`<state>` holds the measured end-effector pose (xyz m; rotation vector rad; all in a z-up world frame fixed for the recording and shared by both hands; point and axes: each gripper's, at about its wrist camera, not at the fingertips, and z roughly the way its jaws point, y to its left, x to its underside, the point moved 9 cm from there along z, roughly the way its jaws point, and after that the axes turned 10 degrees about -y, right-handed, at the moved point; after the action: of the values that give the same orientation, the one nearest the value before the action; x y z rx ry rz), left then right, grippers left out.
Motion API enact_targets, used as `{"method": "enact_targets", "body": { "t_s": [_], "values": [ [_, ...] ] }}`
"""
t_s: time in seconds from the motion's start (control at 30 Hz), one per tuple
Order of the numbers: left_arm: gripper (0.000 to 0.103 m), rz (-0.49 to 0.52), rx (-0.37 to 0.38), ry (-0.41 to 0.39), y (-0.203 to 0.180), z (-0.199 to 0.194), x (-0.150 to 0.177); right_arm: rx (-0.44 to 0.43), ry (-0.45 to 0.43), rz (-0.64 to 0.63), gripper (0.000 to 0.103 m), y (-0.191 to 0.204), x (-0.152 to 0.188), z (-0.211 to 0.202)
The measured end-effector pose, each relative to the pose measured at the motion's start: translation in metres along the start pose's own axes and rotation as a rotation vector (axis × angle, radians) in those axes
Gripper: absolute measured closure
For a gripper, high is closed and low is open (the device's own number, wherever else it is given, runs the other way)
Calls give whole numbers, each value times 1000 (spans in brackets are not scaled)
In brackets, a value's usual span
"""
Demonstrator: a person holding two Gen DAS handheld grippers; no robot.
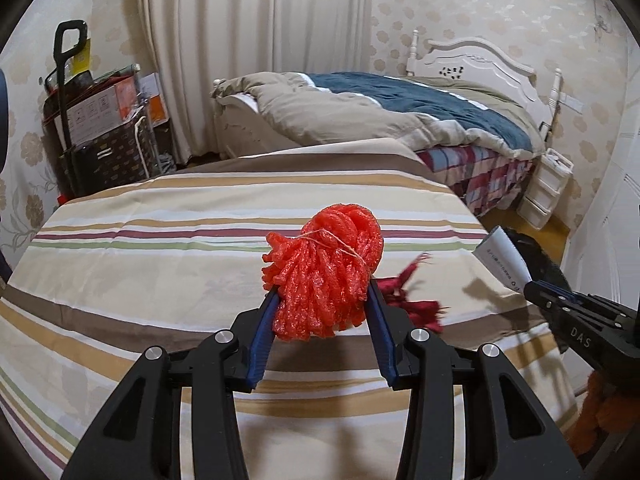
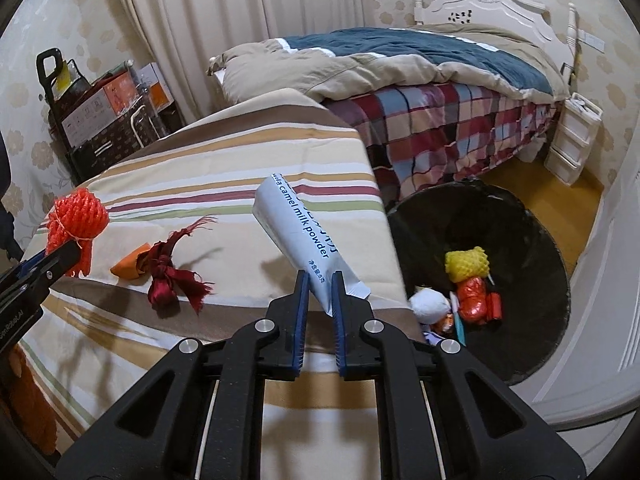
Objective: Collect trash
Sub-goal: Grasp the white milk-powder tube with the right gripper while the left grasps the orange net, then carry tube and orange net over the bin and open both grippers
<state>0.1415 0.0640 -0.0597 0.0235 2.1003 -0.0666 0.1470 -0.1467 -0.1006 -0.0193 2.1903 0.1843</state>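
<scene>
The left hand-held gripper (image 1: 323, 298) is clenched on a ball of red foam netting (image 1: 326, 272) tied with thin string, the blue pads pressing its lower half from both sides while the bulk bulges out toward twelve o'clock, clear of the striped worktop (image 1: 140, 240) below. The right hand-held gripper (image 2: 320, 286) is pinched tight on the lower end of a white milk powder sachet (image 2: 298, 232), which leans up and away toward eleven o'clock above the cloth. From the right wrist view, a knotted dark red ribbon (image 2: 170, 270) lies on the worktop at about nine o'clock of that gripper, touching an orange scrap (image 2: 128, 266) just beyond it; neither is picked up yet. At about three o'clock, off the worktop's edge and on the floor, stands the black-lined bin (image 2: 520, 216), which already holds a yellow foam net (image 2: 466, 264), an orange wrapper (image 2: 472, 300) and a white ball (image 2: 430, 306). The step in hand looks like the carry: both pieces are lifted and neither is over the bin. The next move calls for swinging each load past the worktop's edge until it hangs above the bin mouth, then letting go; the sachet sits nearer and would likely arrive first, while the netting has the whole worktop to cross.
</scene>
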Motion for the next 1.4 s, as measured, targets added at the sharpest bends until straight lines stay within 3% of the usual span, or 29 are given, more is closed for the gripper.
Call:
{"method": "enact_targets", "body": {
  "t_s": [0.57, 1.07, 1.4],
  "values": [
    [60, 35, 73, -31, -44, -2, -12, 53, -57, 35, 92, -34, -11, -22],
    [60, 114, 206, -43, -134, 13, -22, 193, -111, 83, 92, -105, -24, -34],
    [60, 177, 262, -26, -199, 45, -18, 249, -119, 114, 92, -147, -25, -28]
  ]
}}
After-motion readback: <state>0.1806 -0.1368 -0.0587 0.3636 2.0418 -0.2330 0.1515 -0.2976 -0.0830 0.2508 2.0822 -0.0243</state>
